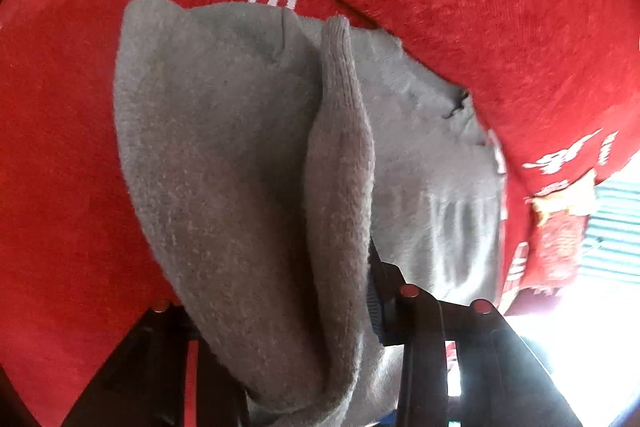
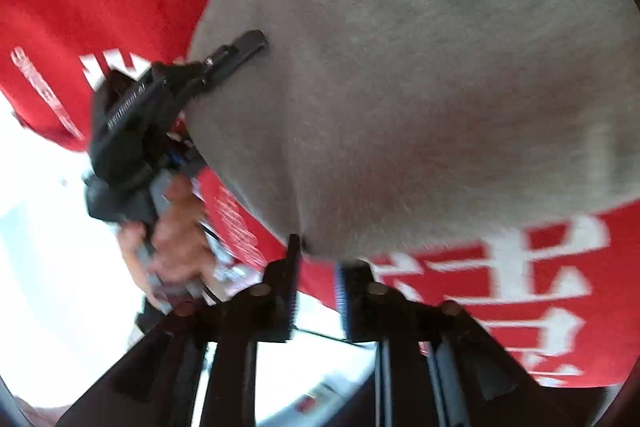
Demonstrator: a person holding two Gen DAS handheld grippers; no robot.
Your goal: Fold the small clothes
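A red cloth [image 1: 500, 7] with white lettering covers the surface. Bright overexposed daylight [image 2: 48, 247] fills the lower left; pale blue slats [image 1: 616, 227] show at right edge.

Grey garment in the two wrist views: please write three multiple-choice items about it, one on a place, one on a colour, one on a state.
1. What is under the grey garment?
A. a basket
B. a red cloth
C. a wooden shelf

2. What colour is the lettering on the red cloth?
A. black
B. yellow
C. white

3. How do the jaws of the left gripper stand?
A. closed on a fold of the garment
B. wide open, clear of it
C. closed on a hanger

Key: 1 B, red fabric shows all around it; 2 C, white characters show in both views; 3 A, the fold runs pinched between them.
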